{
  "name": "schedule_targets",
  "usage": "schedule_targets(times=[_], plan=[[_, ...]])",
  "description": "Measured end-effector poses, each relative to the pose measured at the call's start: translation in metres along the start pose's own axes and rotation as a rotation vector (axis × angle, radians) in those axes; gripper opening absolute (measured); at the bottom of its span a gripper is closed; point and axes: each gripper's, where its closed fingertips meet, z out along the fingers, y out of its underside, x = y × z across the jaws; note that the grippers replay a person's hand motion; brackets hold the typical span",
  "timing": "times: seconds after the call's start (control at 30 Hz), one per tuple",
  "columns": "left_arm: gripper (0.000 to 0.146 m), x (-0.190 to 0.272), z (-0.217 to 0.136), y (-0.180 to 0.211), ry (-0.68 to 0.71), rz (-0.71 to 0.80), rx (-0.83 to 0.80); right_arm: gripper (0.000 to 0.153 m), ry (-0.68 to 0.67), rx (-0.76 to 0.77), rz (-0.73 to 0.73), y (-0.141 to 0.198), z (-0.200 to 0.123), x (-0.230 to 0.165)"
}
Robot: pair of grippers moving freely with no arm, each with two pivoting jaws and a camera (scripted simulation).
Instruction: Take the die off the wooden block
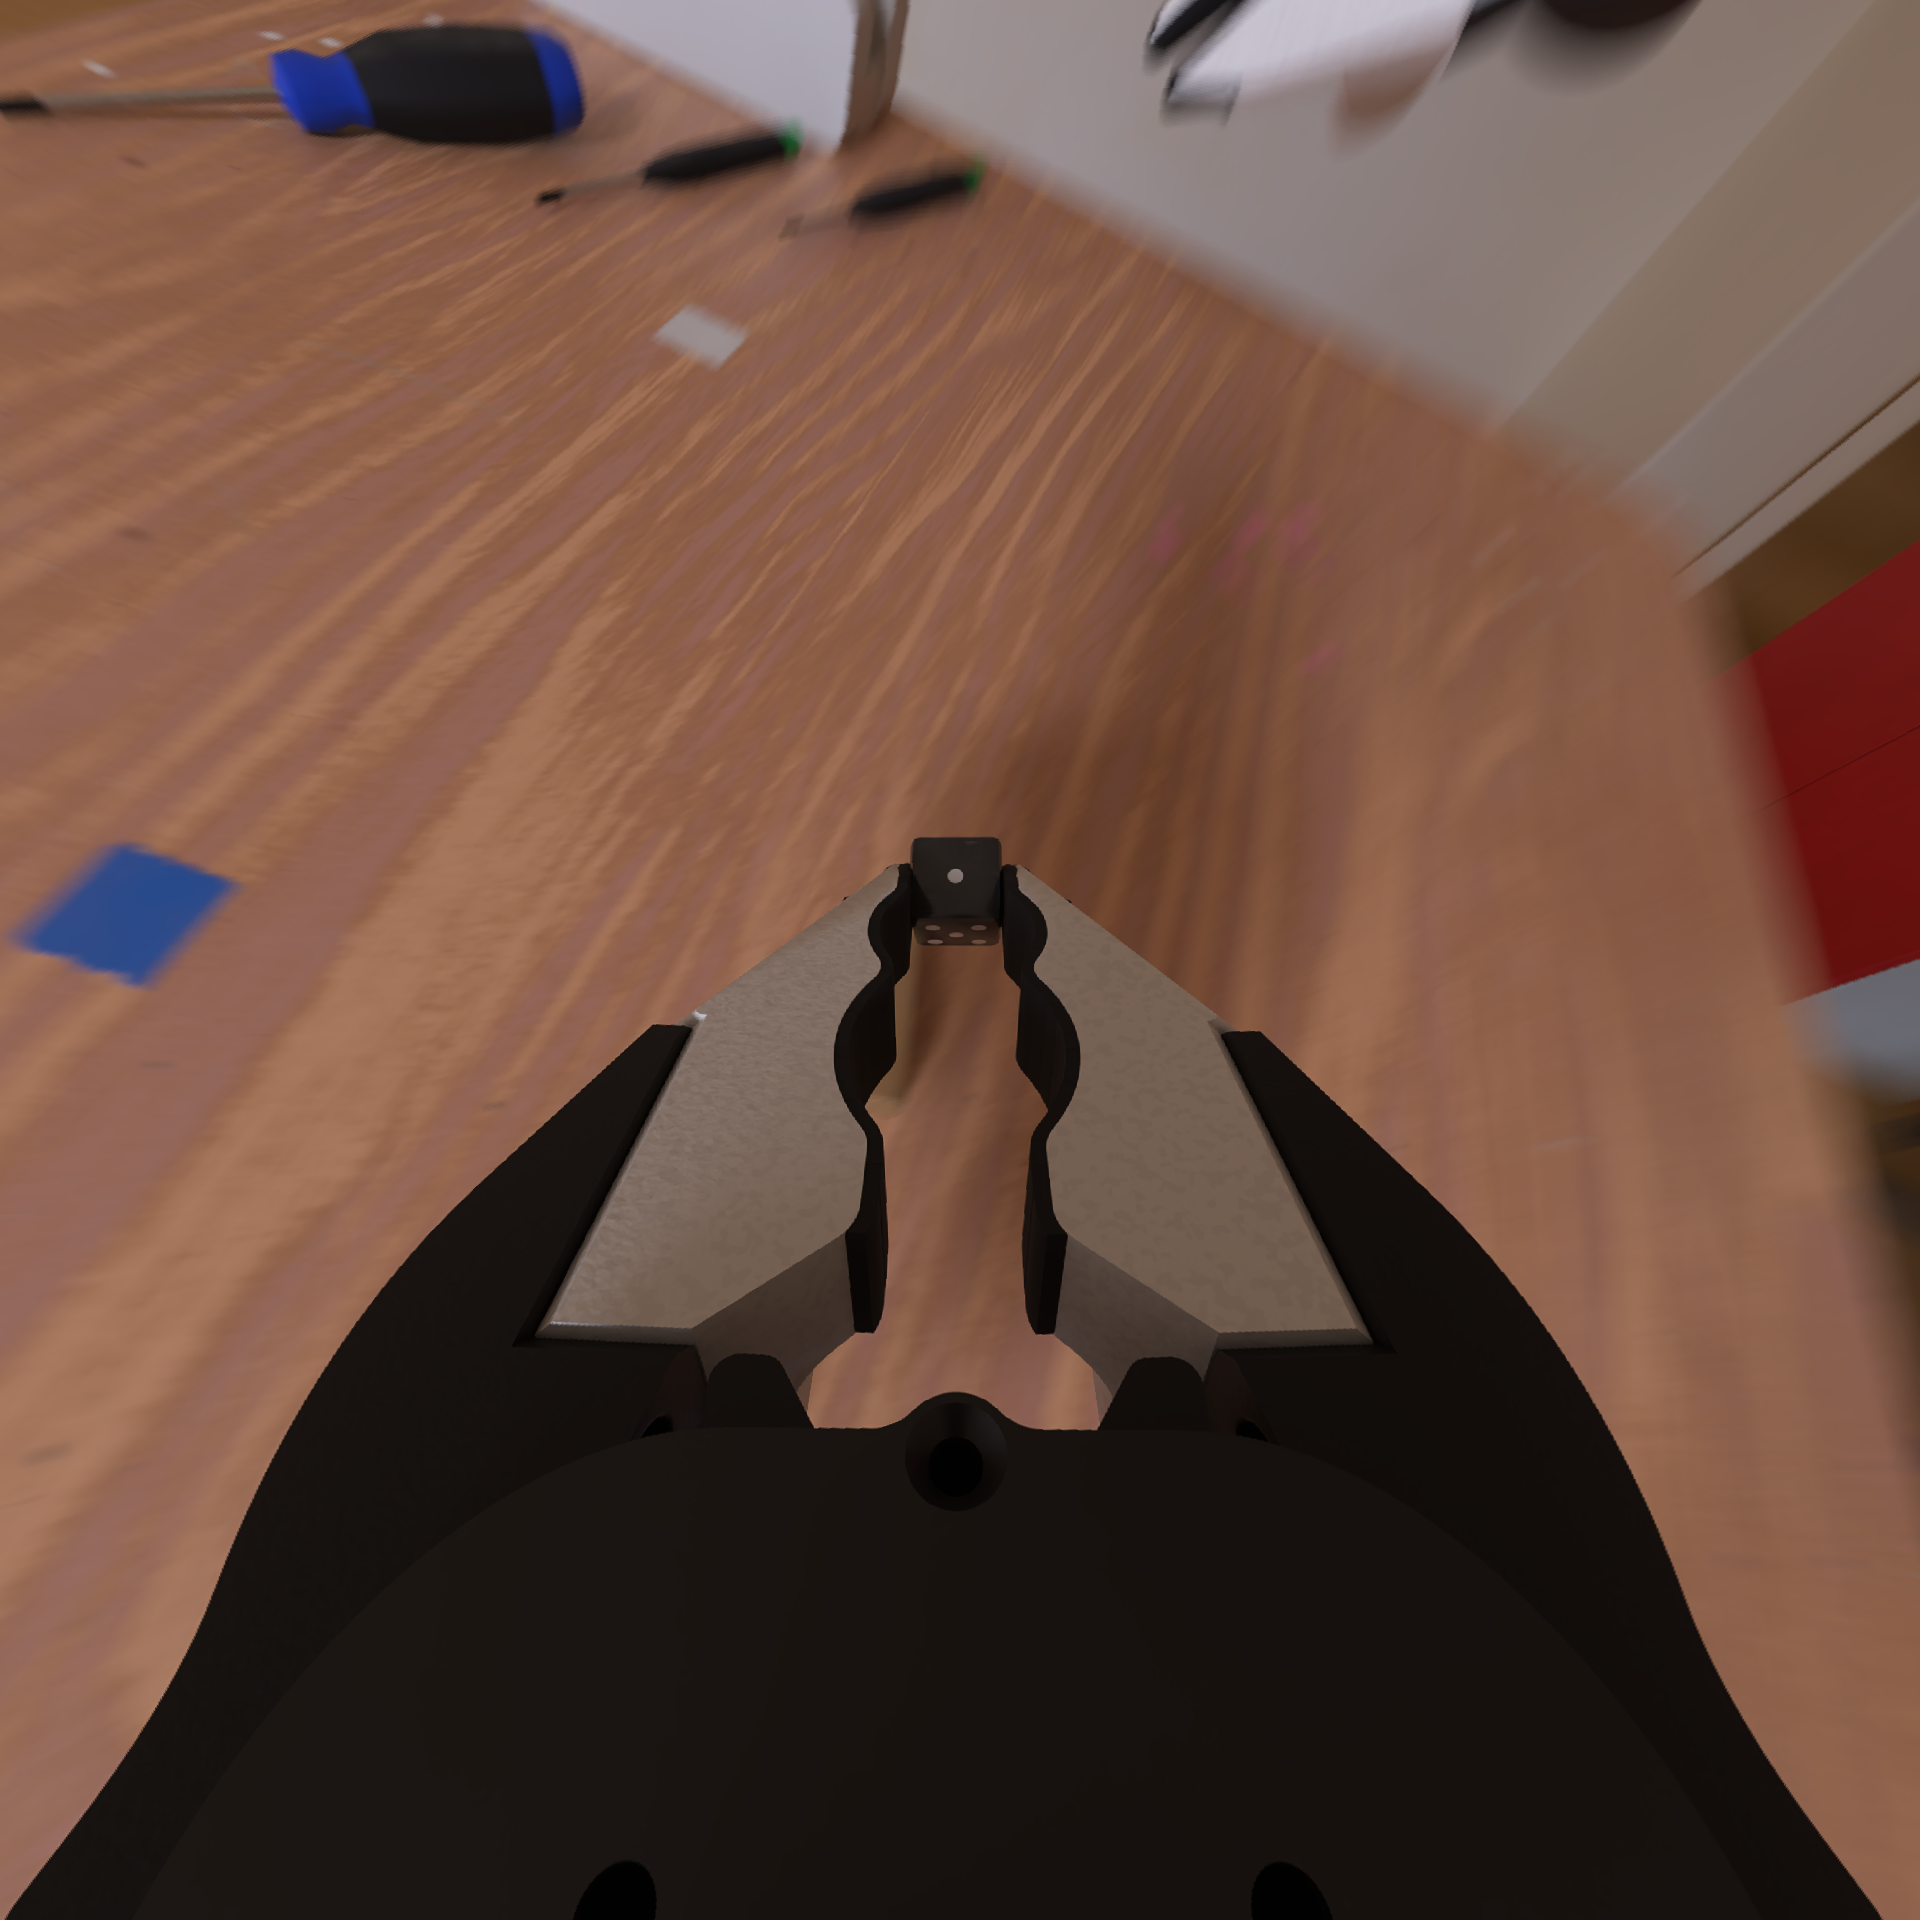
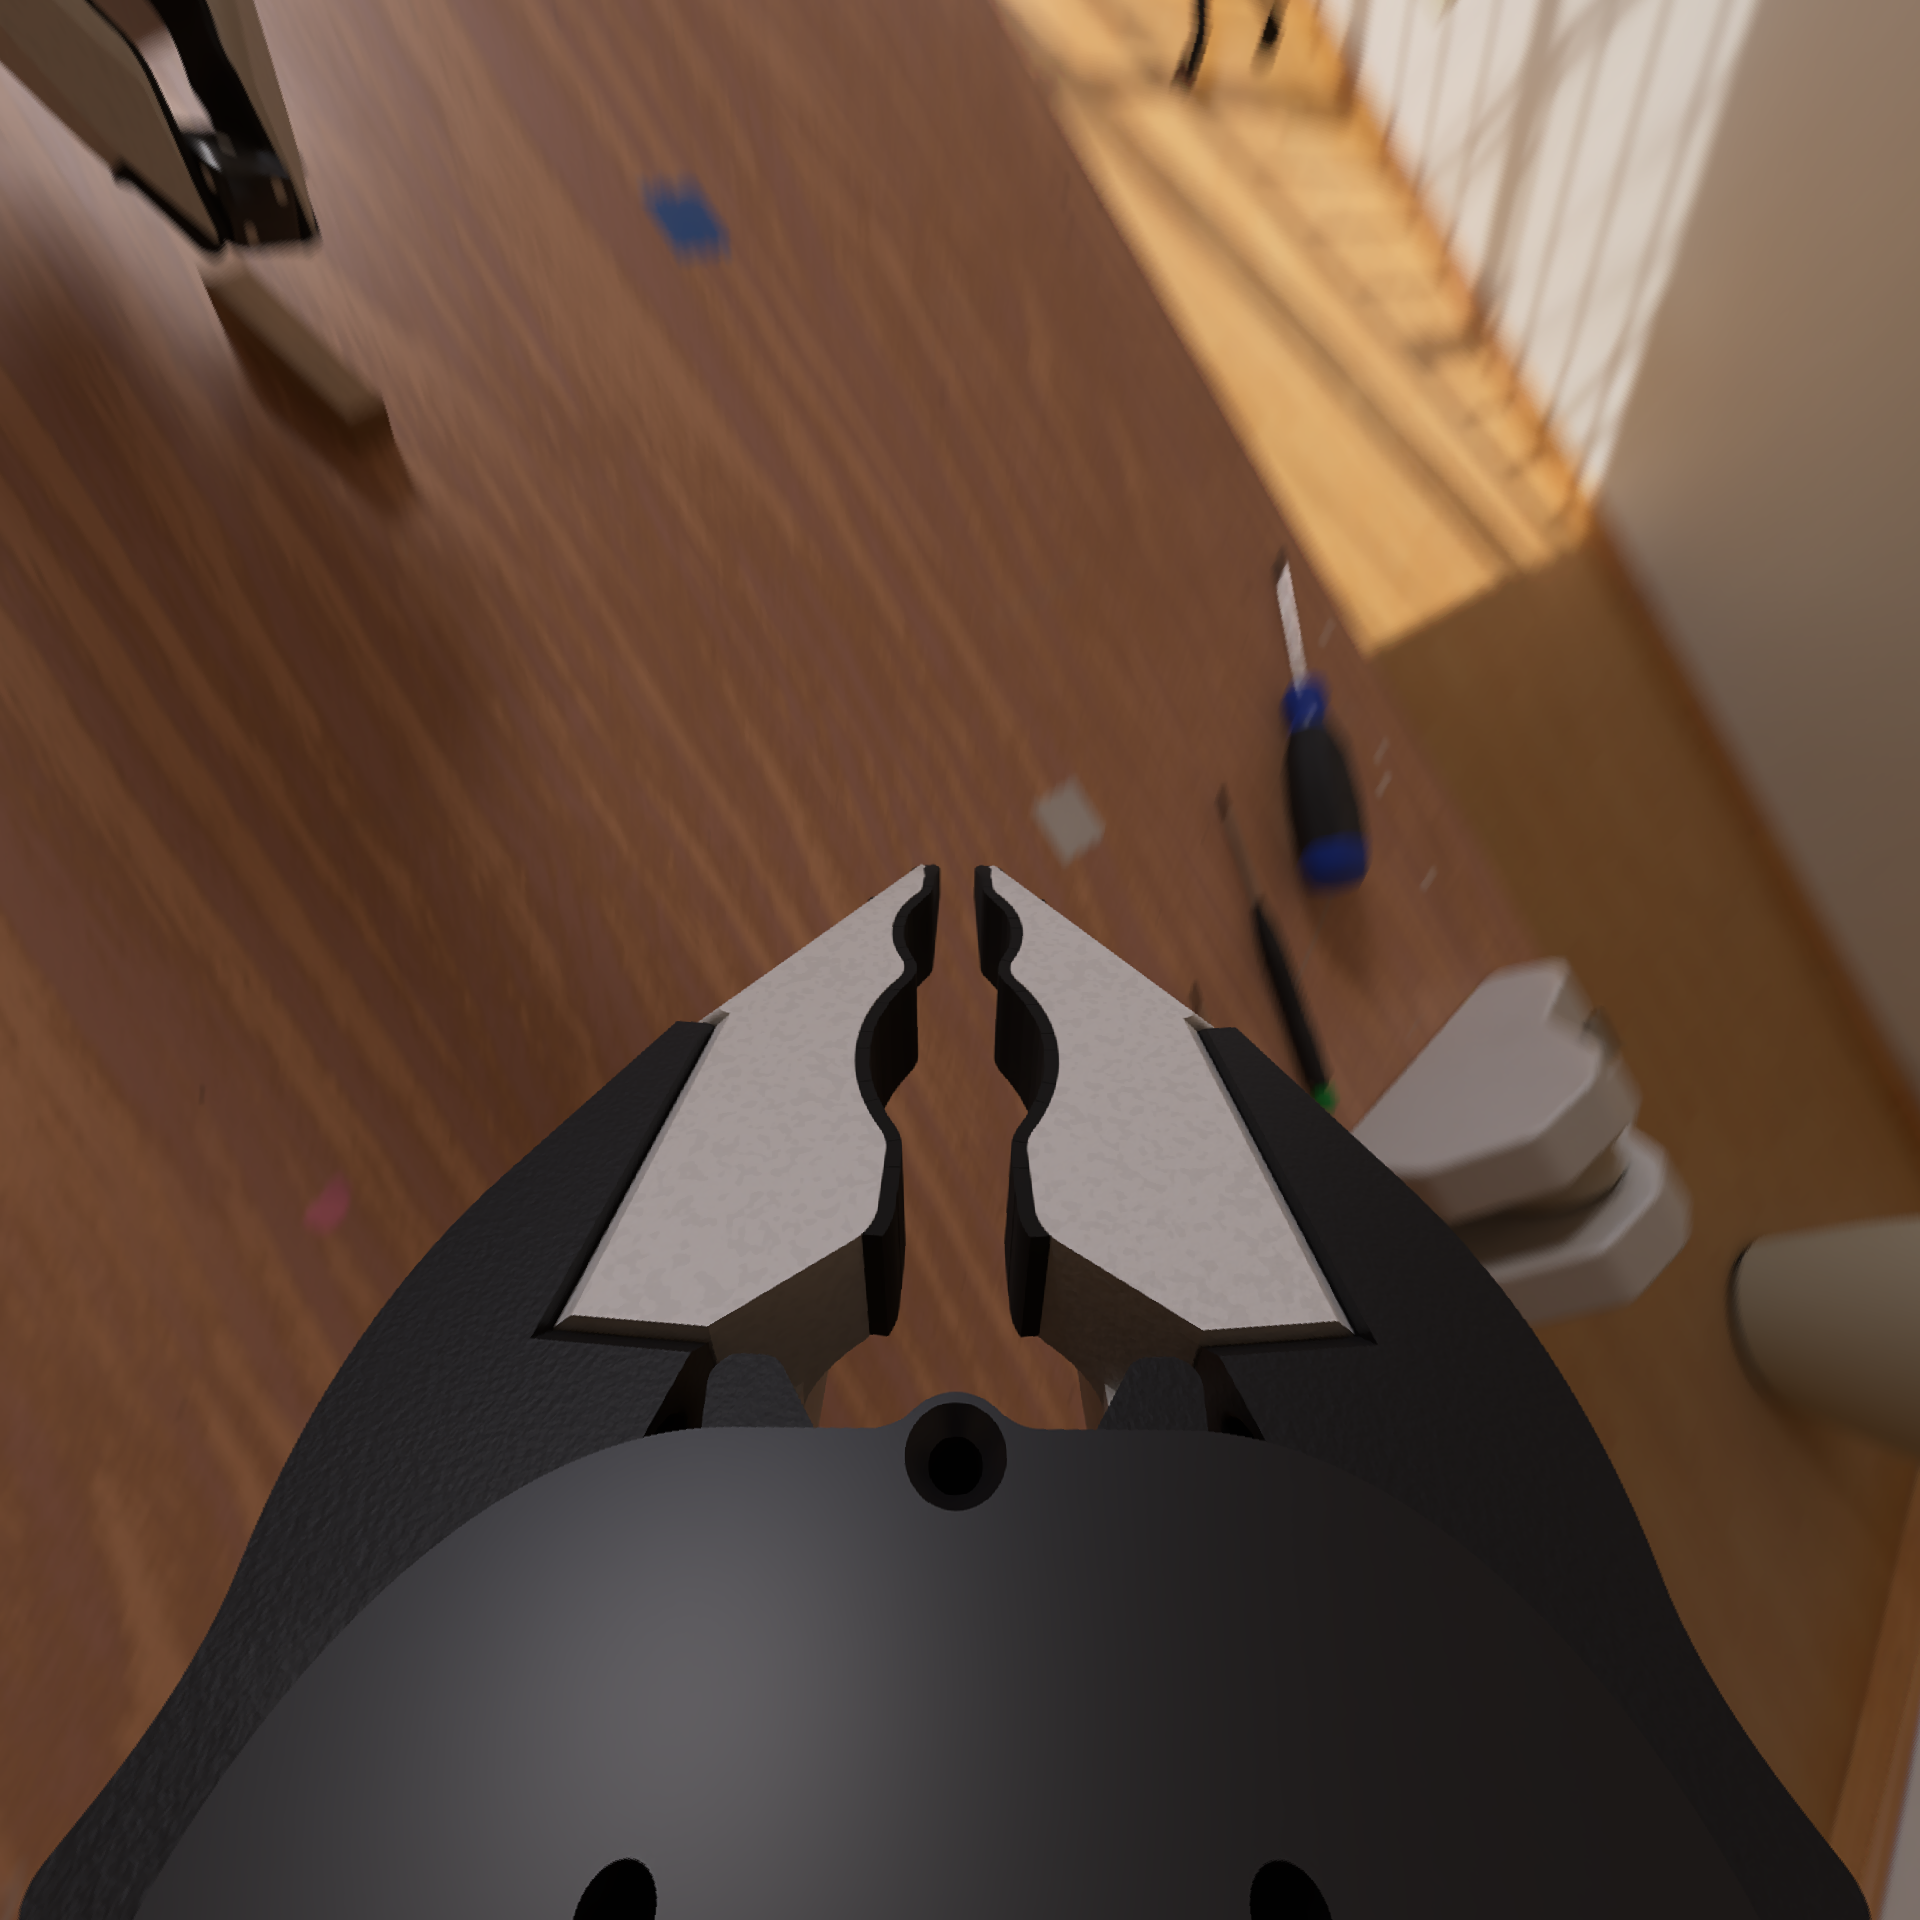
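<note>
My left gripper (image 1: 956, 920) is shut on a small black die (image 1: 956, 878) with white pips, held at the fingertips above the wooden table (image 1: 520, 623). A pale sliver of the wooden block (image 1: 900, 1049) shows between the fingers, below the die. In the right wrist view, the left gripper (image 2: 223, 192) is at the top left with the die (image 2: 255, 197) in its tips. The die is apart from the pale wooden block (image 2: 301, 358), which lies on the table under it. My right gripper (image 2: 956, 883) is empty, its tips almost touching, above bare table.
A blue-and-black screwdriver (image 1: 436, 83) and two thin green-tipped screwdrivers (image 1: 717, 161) (image 1: 914, 192) lie at the far side. A grey patch (image 1: 701, 335) and a blue patch (image 1: 125, 912) mark the table. The table edge runs along the right. A beige object (image 2: 1517, 1122) stands at the right.
</note>
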Motion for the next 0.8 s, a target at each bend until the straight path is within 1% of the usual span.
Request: schedule_targets(times=[0.03, 0.1, 0.13, 0.17, 0.2, 0.27, 0.33, 0.37, 0.43, 0.5, 0.53, 0.6, 0.73, 0.8], plan=[[0.016, 0.008, -0.007, -0.01, 0.092, -0.114, 0.066, 0.009, 0.025, 0.069, -0.026, -0.018, -0.001, 0.0], [0.016, 0.02, -0.024, -0.029, 0.306, -0.348, 0.2, 0.023, 0.052, 0.237, -0.057, -0.058, 0.001, -0.006], [0.016, 0.023, -0.032, -0.034, 0.4, -0.453, 0.252, 0.029, 0.04, 0.313, -0.073, -0.076, 0.003, -0.014], [0.016, 0.024, -0.039, -0.036, 0.466, -0.525, 0.284, 0.03, 0.019, 0.378, -0.092, -0.091, 0.008, -0.024], [0.016, 0.023, -0.043, -0.035, 0.501, -0.571, 0.298, 0.031, 0.003, 0.435, -0.129, -0.104, 0.013, -0.035], [0.016, 0.021, -0.05, -0.034, 0.542, -0.619, 0.314, 0.036, 0.02, 0.523, -0.269, -0.124, 0.027, -0.061], [0.016, 0.023, -0.057, -0.041, 0.617, -0.668, 0.364, 0.043, 0.047, 0.547, -0.411, -0.14, 0.038, -0.088], [0.016, 0.024, -0.061, -0.043, 0.665, -0.697, 0.38, 0.045, 0.036, 0.56, -0.455, -0.148, 0.042, -0.101], [0.016, 0.027, -0.062, -0.045, 0.711, -0.731, 0.388, 0.046, 0.007, 0.598, -0.507, -0.162, 0.045, -0.125], [0.016, 0.03, -0.062, -0.046, 0.73, -0.715, 0.386, 0.046, -0.006, 0.596, -0.533, -0.166, 0.046, -0.132], [0.016, 0.032, -0.064, -0.05, 0.747, -0.697, 0.406, 0.046, 0.008, 0.583, -0.523, -0.164, 0.045, -0.126], [0.016, 0.036, -0.069, -0.057, 0.786, -0.678, 0.451, 0.046, 0.055, 0.578, -0.449, -0.157, 0.034, -0.097], [0.016, 0.039, -0.07, -0.058, 0.842, -0.726, 0.454, 0.045, 0.211, 0.611, -0.27, -0.131, -0.016, -0.021], [0.016, 0.043, -0.069, -0.058, 0.866, -0.732, 0.443, 0.042, 0.29, 0.63, -0.217, -0.118, -0.039, 0.004]])
